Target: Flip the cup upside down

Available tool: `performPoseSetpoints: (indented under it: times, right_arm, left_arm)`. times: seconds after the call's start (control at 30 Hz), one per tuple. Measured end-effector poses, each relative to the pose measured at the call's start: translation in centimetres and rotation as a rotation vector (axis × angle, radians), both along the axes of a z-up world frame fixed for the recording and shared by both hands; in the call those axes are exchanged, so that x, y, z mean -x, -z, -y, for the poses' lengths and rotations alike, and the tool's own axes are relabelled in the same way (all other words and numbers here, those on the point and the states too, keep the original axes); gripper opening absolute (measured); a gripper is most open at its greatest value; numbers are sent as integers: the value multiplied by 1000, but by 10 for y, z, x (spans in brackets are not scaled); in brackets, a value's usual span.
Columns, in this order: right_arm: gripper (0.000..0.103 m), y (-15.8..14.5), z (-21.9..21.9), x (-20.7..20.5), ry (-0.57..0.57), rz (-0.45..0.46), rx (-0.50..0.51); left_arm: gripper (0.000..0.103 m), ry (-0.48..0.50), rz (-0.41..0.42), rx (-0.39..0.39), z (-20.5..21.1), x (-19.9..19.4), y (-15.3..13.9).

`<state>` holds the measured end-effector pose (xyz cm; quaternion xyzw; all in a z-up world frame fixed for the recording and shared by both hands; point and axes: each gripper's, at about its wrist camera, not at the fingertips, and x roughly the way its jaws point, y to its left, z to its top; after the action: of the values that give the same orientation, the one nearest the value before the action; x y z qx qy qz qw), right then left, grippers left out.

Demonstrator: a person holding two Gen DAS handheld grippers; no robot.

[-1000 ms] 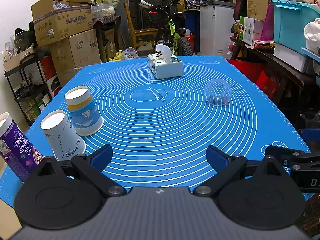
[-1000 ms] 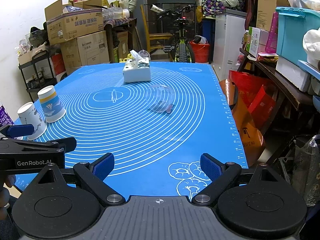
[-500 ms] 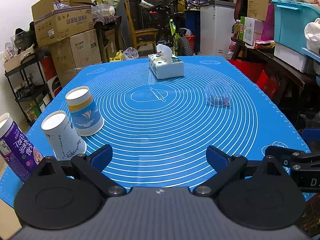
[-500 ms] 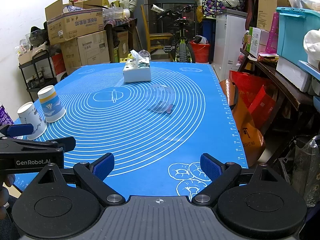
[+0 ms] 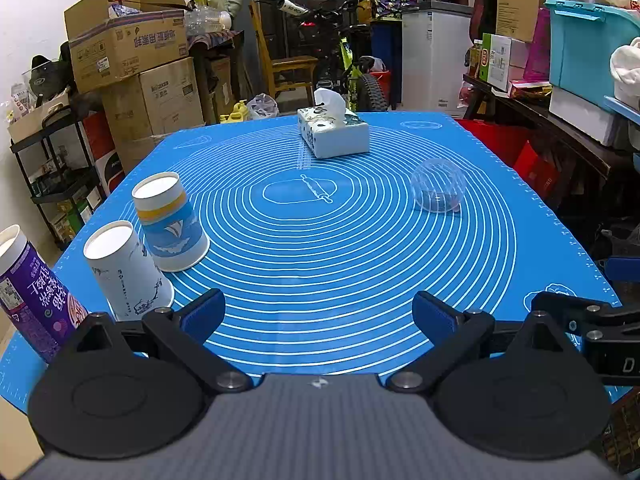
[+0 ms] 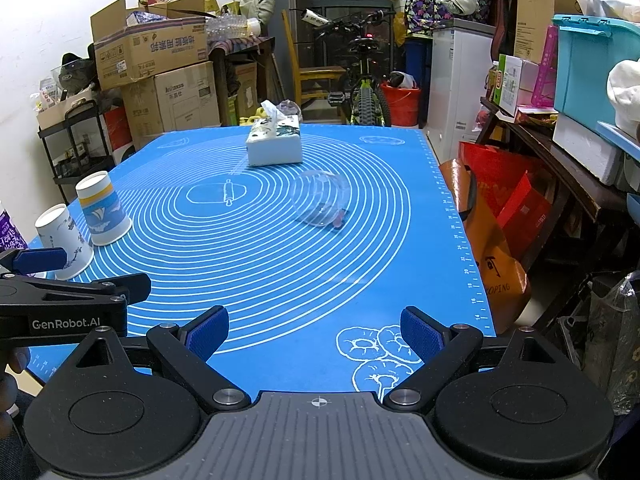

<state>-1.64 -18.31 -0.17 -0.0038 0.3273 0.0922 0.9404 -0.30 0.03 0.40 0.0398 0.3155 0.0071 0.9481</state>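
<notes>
Cluttered storeroom, perhaps; stacked cardboard boxes (image 5: 132, 56).

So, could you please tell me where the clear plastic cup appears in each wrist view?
Left wrist: clear plastic cup lies right of centre on the mat.
Right wrist: the cup lies near centre.
Shared landmark: the tissue box, behind and left of it.

Tissue box (image 5: 334, 135) far end of blue mat (image 5: 320, 264) — bike (image 6: 366, 92) behind

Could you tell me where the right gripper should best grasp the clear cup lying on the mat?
Probably across its side wall near the rim. The clear cup lies on its side, so the open right gripper could come straight ahead, fingers straddling the wall.
</notes>
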Motion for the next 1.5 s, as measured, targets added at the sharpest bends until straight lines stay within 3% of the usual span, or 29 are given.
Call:
performPoseSetpoints:
  times: [0.7,1.13,1.5]
  right_arm:
    - [93,-1,16,-15,30,13,-11]
    - [93,11,49,-54,110,14,-27]
    - [93,29,74,-76,157,-10,-32]
  left_arm:
    - [99,28,-9,3,7,-21,-4]
    - [100,207,-68,-4,64,-120,-2]
    - [98,212,-145,3,97,-201,32]
